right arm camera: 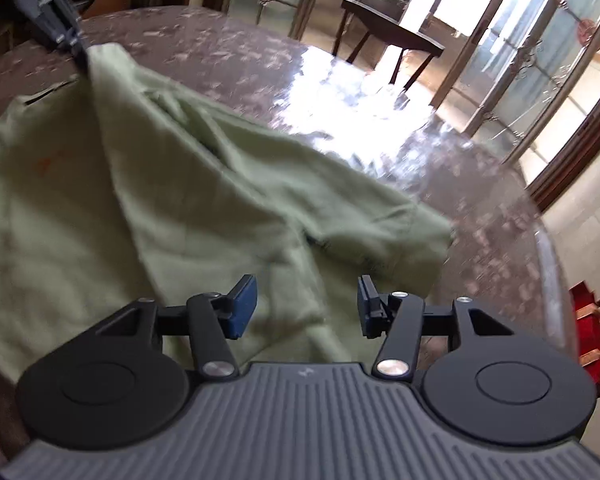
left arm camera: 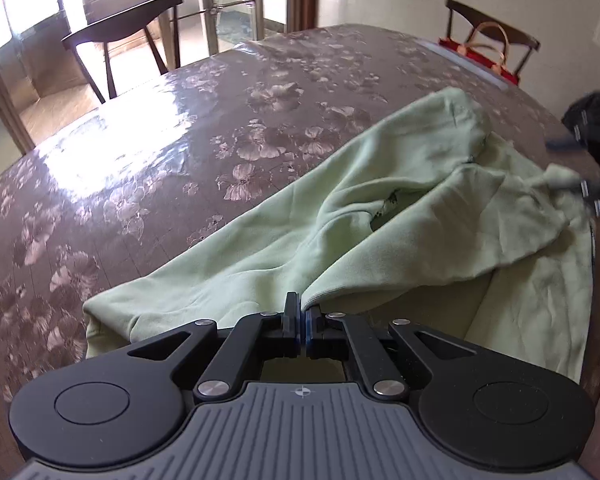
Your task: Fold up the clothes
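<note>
A pale green garment [left arm camera: 340, 232] of soft, fleecy cloth is seen spread over the counter [left arm camera: 148, 168], which is covered with a glossy brown cloth printed with pale flowers. In the left wrist view the garment fills the lower right of the frame, rumpled into broad ridges and folds, with a dark gap near its middle where a patterned inner patch can be made out. One hemmed edge is drawn up to the bottom centre, where it is pinched between the clenched fingers of the left gripper [left arm camera: 302, 312]. At the right edge of that frame the right gripper [left arm camera: 596, 196] is seen blurred, beside a bunched corner of the cloth; whether it touches cannot be told.

In the right wrist view the garment [right arm camera: 172, 200] occupies the left and centre, blurred, with a raised fold running from the upper left, where the left gripper [right arm camera: 76, 46] holds it, down towards the lower centre. A faint orange mark is visible on its left part. The fingers of the right gripper [right arm camera: 306, 306] stand released and apart above the cloth, nothing being pressed between them.

A dark wooden chair [left arm camera: 128, 36] and a red bag [left arm camera: 484, 56] are seen beyond the counter.
</note>
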`<move>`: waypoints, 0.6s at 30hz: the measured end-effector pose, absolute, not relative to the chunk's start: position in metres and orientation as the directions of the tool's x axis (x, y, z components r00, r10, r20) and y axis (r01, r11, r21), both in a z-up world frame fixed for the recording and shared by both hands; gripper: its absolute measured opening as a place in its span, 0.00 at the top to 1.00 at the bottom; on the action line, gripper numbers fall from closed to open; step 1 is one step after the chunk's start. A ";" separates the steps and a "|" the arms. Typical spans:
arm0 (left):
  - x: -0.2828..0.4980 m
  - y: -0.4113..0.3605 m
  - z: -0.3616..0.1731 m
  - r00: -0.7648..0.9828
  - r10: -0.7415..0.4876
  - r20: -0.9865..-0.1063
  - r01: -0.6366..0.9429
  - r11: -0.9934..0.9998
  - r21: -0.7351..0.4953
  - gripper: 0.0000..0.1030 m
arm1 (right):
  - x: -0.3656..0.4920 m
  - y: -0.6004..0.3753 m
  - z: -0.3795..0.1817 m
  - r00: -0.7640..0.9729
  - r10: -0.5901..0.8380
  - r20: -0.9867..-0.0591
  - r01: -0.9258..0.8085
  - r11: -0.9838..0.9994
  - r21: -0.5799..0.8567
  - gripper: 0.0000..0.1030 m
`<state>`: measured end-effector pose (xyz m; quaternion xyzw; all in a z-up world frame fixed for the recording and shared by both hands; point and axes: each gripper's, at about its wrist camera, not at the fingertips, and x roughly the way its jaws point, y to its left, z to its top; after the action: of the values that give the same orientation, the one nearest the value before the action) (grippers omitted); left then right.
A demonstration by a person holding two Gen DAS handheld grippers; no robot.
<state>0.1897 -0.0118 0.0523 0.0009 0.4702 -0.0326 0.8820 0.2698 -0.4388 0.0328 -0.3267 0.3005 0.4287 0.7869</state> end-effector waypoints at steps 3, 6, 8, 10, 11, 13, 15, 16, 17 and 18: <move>0.193 -0.007 0.055 0.571 -0.064 -0.818 0.026 0.998 -0.060 0.99 | 0.246 -0.442 0.013 0.418 0.484 -0.769 -0.904 0.305 -0.299 0.48; 0.201 -0.004 0.058 0.572 -0.068 -0.817 0.012 0.997 -0.075 0.99 | 0.227 -0.439 -0.013 0.438 0.434 -0.787 -0.898 0.171 -0.406 0.48; 0.204 -0.004 0.060 0.571 -0.075 -0.818 0.014 0.997 -0.082 0.99 | 0.226 -0.442 -0.018 0.450 0.459 -0.766 -0.890 0.168 -0.423 0.48; 0.207 -0.003 0.061 0.567 -0.078 -0.820 0.015 0.996 -0.084 0.99 | 0.236 -0.442 -0.017 0.443 0.452 -0.774 -0.896 0.216 -0.387 0.49; 0.207 -0.004 0.061 0.567 -0.078 -0.820 0.016 0.996 -0.084 0.98 | 0.242 -0.443 -0.016 0.436 0.452 -0.778 -0.900 0.234 -0.368 0.50; 0.207 -0.004 0.061 0.566 -0.080 -0.821 0.015 0.996 -0.087 0.98 | 0.250 -0.444 -0.015 0.417 0.452 -0.788 -0.907 0.266 -0.327 0.71; 0.205 -0.004 0.060 0.561 -0.082 -0.824 0.013 0.996 -0.090 0.98 | 0.256 -0.443 -0.012 0.405 0.446 -0.798 -0.906 0.310 -0.287 0.87; 0.203 -0.004 0.059 0.559 -0.083 -0.825 0.012 0.996 -0.092 0.98 | 0.255 -0.443 -0.008 0.413 0.451 -0.792 -0.902 0.323 -0.286 0.90; 0.201 -0.004 0.058 0.558 -0.086 -0.825 0.014 0.995 -0.094 0.98 | 0.254 -0.442 -0.004 0.422 0.460 -0.782 -0.898 0.329 -0.291 0.91; 0.198 -0.004 0.057 0.560 -0.092 -0.823 0.019 0.995 -0.098 0.98 | 0.253 -0.442 0.000 0.430 0.468 -0.772 -0.895 0.335 -0.296 0.91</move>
<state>0.1979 -0.0035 0.0569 -0.0391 0.4679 -0.0314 0.8824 0.2530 -0.4422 0.0005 -0.3648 0.2922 0.4466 0.7630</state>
